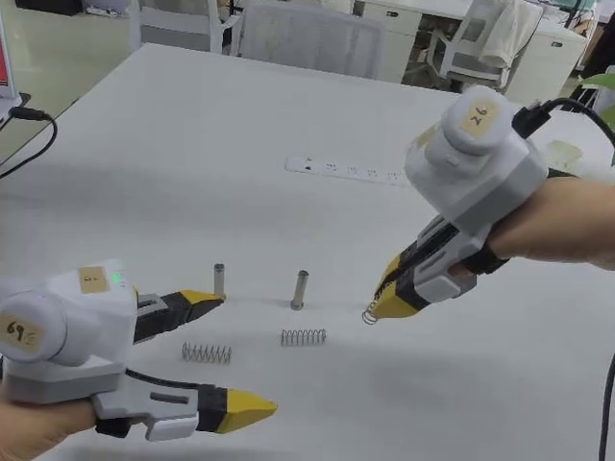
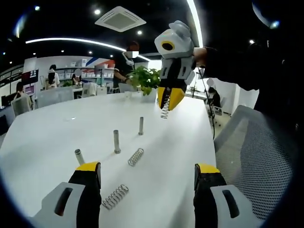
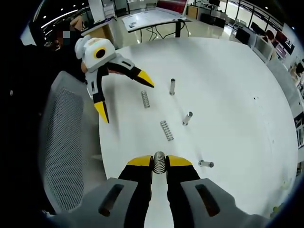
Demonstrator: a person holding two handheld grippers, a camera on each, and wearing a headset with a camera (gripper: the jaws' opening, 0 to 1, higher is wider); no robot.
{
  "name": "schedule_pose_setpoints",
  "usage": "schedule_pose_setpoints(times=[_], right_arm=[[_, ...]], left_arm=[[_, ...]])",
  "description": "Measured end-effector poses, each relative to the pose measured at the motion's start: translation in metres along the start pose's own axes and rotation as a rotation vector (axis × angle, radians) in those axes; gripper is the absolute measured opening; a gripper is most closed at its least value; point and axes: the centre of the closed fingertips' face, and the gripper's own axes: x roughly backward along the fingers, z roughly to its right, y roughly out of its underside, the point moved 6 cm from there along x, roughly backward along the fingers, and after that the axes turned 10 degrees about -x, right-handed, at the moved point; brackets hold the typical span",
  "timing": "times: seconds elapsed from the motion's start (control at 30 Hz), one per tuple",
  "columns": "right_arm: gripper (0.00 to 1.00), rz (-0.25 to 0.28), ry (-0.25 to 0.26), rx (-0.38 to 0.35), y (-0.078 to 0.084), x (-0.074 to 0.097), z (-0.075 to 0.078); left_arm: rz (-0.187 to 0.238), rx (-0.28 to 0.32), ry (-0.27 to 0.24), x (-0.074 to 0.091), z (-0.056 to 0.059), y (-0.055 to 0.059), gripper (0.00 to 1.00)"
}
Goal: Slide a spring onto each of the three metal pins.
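Two short metal pins (image 1: 219, 279) (image 1: 300, 289) stand upright on the white table (image 1: 192, 144). The left gripper view has three pins (image 2: 79, 156) (image 2: 116, 141) (image 2: 141, 126) in a row. Two springs (image 1: 207, 353) (image 1: 304, 337) lie flat in front of the pins. My right gripper (image 1: 382, 305) is shut on a third spring (image 1: 370, 315), which hangs just above the table to the right of the middle pin. In the right gripper view that spring (image 3: 159, 161) sits end-on between the jaws. My left gripper (image 1: 235, 353) is open, with the near spring between its fingers.
A white power strip (image 1: 351, 171) lies further back on the table. Chairs (image 1: 307, 38) stand along the far edge, and a grey mesh chair (image 2: 266, 156) is at the near side. A black cable (image 1: 29, 134) runs off the left edge.
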Motion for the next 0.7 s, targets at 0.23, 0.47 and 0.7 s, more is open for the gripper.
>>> schedule_pose_setpoints(times=[0.23, 0.47, 0.7], right_arm=[[0.09, 0.009, 0.028, -0.019, 0.001, 0.009, 0.014], [0.09, -0.001, 0.061, -0.024, 0.001, 0.016, 0.029], [0.09, -0.025, 0.092, -0.028, 0.002, 0.017, 0.046]], left_arm=[[-0.003, 0.009, -0.016, 0.003, 0.000, 0.002, 0.79], [-0.004, 0.019, -0.023, 0.006, 0.002, 0.005, 0.78], [0.000, 0.017, -0.029, 0.006, 0.001, 0.004, 0.79]])
